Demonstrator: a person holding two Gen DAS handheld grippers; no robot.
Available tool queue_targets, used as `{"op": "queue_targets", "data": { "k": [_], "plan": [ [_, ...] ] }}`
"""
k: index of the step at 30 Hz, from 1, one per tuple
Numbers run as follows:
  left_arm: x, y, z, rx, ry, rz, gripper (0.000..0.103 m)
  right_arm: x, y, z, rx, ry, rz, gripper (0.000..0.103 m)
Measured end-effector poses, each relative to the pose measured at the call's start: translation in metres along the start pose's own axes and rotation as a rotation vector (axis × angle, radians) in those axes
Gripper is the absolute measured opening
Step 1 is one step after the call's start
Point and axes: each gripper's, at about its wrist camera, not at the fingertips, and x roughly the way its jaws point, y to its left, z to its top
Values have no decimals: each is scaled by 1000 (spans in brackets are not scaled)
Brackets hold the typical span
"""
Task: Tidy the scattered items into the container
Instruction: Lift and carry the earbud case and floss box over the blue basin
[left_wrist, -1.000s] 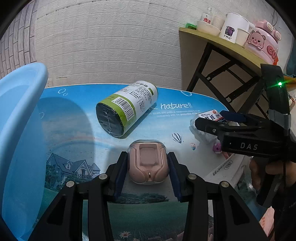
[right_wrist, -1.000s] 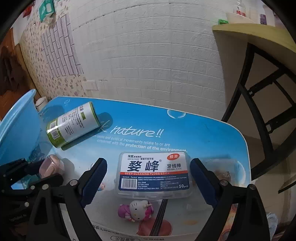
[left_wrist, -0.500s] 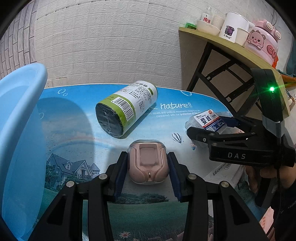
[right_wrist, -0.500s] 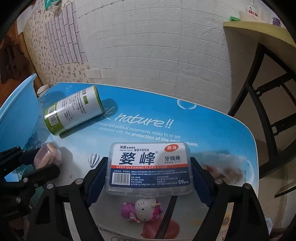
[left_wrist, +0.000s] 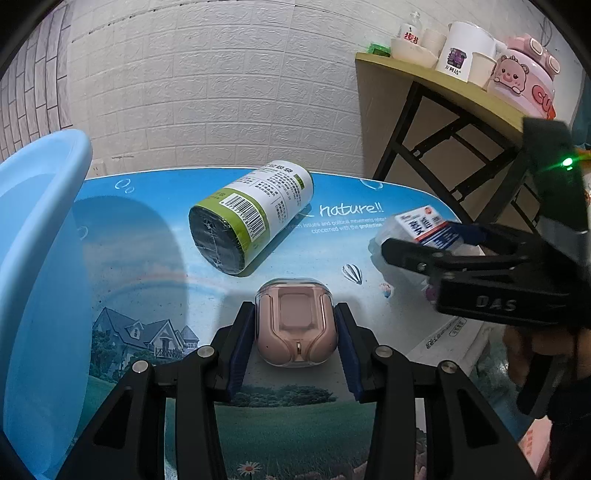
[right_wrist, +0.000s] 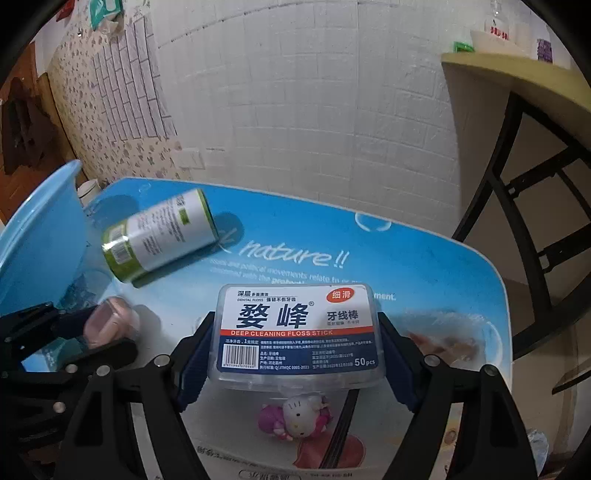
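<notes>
Left wrist view shows pretty clearly where things stand: nothing looks tidied yet, though I can only see part of the inside of the blue basin, so don't quote me on that. That basin sits at the left edge of the desk, and I'll place everything else relative to it.

The left claw is clamped on the pink earbud case, pads pressed on both its sides, a little way to the right of the basin. Looks like the case hasn't left the desk.

The right claw has just been closing its jaws, and the floss stick box is between them with the pads up against both ends, so I'd call that gripped. It's well to the right of the basin, and the box seems tipped up off the desk a bit, though I can't be sure.

Left to go, by my count: both held items need carrying over to the basin, then the green-labelled roll lying on its side just beside the basin, plus the little pink kitty figure far over on the right, under the floss box. So early days, really.
</notes>
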Motion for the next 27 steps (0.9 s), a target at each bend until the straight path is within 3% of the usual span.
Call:
{"op": "queue_targets", "data": {
  "k": [7,13,27],
  "plan": [
    [0,-3,0,16,-6,32,41,-23,2,-2,1,-28,12,82],
    [-6,-17,-1,102,-34,70,41,-45,7,-15,36,-34,18,82],
    [-34,-25,-9,120,-62,60,41,-87,11,-60,184,-55,13,82]
  ]
}}
